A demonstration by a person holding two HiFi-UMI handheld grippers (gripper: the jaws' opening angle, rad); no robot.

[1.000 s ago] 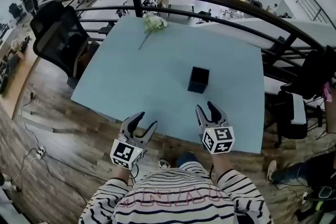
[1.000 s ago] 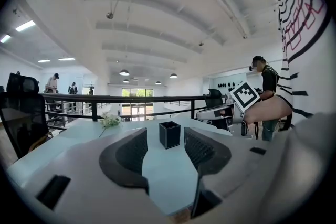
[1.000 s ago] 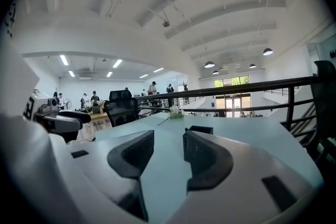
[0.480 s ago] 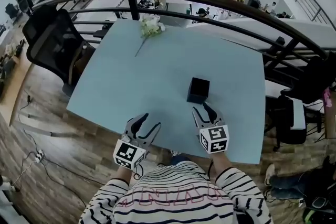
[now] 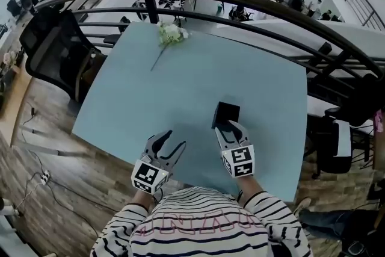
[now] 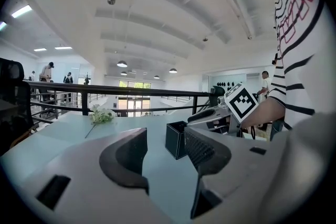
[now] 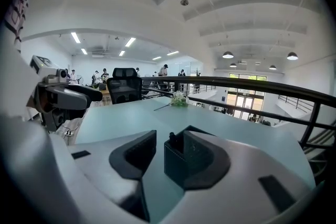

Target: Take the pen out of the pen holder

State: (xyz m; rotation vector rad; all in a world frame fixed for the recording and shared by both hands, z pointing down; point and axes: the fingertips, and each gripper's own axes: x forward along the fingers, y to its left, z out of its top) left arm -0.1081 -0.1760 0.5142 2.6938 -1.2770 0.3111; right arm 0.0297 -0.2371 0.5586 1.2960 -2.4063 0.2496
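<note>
Pen holder [image 5: 226, 111] just ahead of the right gripper [image 5: 228, 127]
Left gripper [image 5: 170, 142]: jaws apart, empty, off to its left over the worktop [image 5: 180, 81]. Right jaws, apart though just closing slightly, grip nothing yet; the pen [image 7: 171, 137], seemingly upright, pokes from the holder's near corner.

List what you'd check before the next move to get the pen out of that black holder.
1. Pen holder upright on the table: ok.
2. Pen within reach: cannot tell; only a dark tip shows above the rim.
3. Right gripper lined up: ok; it faces the holder, jaws apart though they have just been closing, nothing gripped, holder right at their tips.
4. Left gripper free to steady the holder: ok; open, empty, off to the side.
5. Flower out of the way: ok; it lies at the table's far edge.
</note>
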